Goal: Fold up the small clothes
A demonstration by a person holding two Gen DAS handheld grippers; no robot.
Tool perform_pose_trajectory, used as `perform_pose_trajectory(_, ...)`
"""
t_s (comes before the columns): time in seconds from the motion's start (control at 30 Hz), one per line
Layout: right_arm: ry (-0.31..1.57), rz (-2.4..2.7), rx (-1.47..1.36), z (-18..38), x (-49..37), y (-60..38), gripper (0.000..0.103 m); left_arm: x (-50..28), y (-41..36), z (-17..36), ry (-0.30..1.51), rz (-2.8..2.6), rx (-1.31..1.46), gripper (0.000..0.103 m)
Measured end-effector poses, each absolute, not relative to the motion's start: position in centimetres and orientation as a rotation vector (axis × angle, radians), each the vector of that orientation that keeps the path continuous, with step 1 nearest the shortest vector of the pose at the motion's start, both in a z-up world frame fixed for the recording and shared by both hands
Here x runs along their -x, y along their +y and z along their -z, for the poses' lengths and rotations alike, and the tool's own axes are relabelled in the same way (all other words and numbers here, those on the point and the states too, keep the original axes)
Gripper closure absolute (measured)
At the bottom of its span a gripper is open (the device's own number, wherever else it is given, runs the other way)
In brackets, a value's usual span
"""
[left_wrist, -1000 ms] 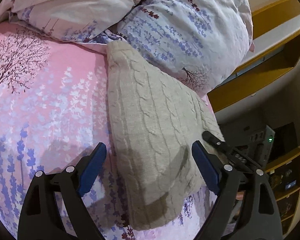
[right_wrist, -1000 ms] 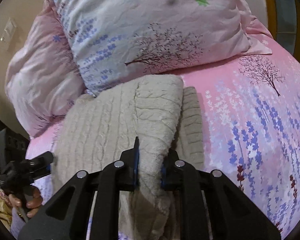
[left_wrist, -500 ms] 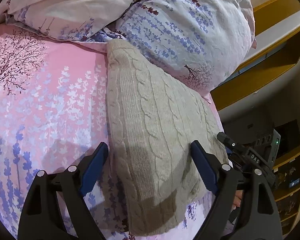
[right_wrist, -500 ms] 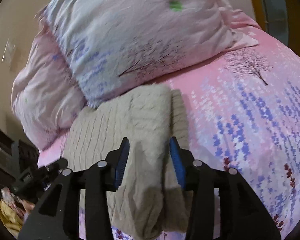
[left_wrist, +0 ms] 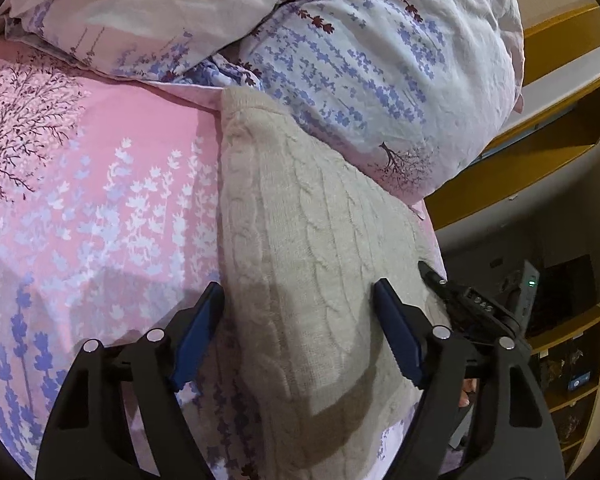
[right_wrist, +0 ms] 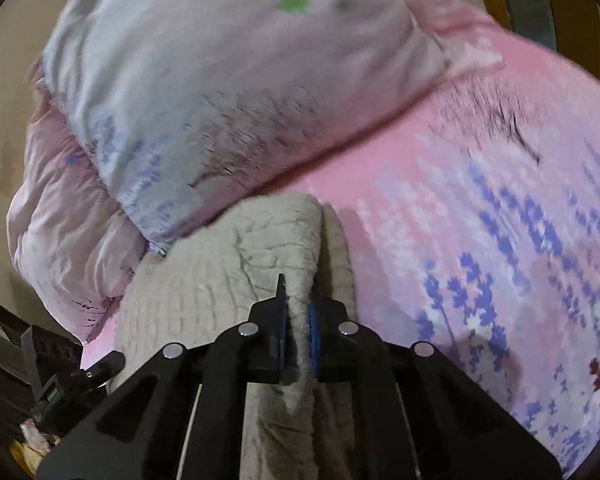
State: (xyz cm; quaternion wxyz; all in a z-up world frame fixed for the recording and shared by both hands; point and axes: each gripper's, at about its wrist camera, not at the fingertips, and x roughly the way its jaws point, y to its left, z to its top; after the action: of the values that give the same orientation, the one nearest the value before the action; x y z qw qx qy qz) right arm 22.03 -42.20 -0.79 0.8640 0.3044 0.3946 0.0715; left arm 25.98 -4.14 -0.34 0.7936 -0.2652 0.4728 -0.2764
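A beige cable-knit sweater [left_wrist: 300, 232] lies folded on the pink floral bedsheet [left_wrist: 100, 184], its far end against the pillows. My left gripper [left_wrist: 300, 320] is open, its blue-padded fingers straddling the near part of the sweater without gripping it. In the right wrist view the sweater [right_wrist: 220, 280] shows a folded layer on top. My right gripper [right_wrist: 298, 312] is shut on the edge of that folded layer. The other gripper shows at the lower left of the right wrist view [right_wrist: 72, 380].
Two floral pillows [left_wrist: 380, 60] lie at the head of the bed, touching the sweater's far end. A yellow wooden shelf [left_wrist: 540, 152] and dark electronics [left_wrist: 520, 292] stand beyond the bed's edge. The pink sheet [right_wrist: 480, 240] stretches to the right of the sweater.
My right gripper opened half a second ago and has shut again on the sweater's folded edge. The right view is now motion-blurred. My left gripper stayed open over the sweater.
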Motion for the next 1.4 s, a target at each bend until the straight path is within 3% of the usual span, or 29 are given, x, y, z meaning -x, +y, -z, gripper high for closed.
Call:
perform_pose_trajectory(0.03, 0.824, -0.161, -0.634, 0.7, -21.9, -42.2, 0.092, -26.0, -4.2, 0.4, 1.015, 0.595, 0.573, 0.026)
perform_pose_trajectory(0.2, 0.805, -0.192, -0.649, -0.9, -19.4, -42.9, 0.051, -26.0, -3.7, 0.4, 1.022, 0.601, 0.592, 0.026)
perform_pose_trajectory(0.5, 0.915, -0.249, -0.699, 1.0, -17.0, -43.8, 0.039, -25.7, -4.2, 0.3, 1.019, 0.606, 0.579, 0.026)
perform_pose_trajectory(0.73, 0.935, -0.331, -0.753, 2.2, -17.2, -43.1, 0.038, -25.1, -4.7, 0.5, 1.013, 0.607, 0.583, 0.038)
perform_pose_trajectory(0.8, 0.947, -0.343, -0.751, 2.6, -17.3, -42.7, 0.061, -25.0, -4.3, 0.6, 1.004, 0.608, 0.609, 0.051)
perform_pose_trajectory(0.9, 0.914, -0.357, -0.746, 2.3, -16.8, -42.2, 0.07, -24.9, -3.9, 0.5, 0.989, 0.624, 0.633, 0.061)
perform_pose_trajectory(1.0, 0.871, -0.37, -0.729, 1.2, -16.4, -41.3, 0.072, -24.4, -3.2, 0.0, 0.975, 0.647, 0.634, 0.065)
perform_pose_trajectory(1.3, 0.864, -0.528, -0.501, -0.6, -15.4, -32.2, 0.073, -20.2, 5.1, -3.3, 0.863, 0.564, 0.511, 0.063)
perform_pose_trajectory(1.4, 0.913, -0.476, -0.42, 0.9, -15.8, -29.8, 0.064, -20.9, 5.9, -0.9, 0.962, 0.465, 0.494, 0.054)
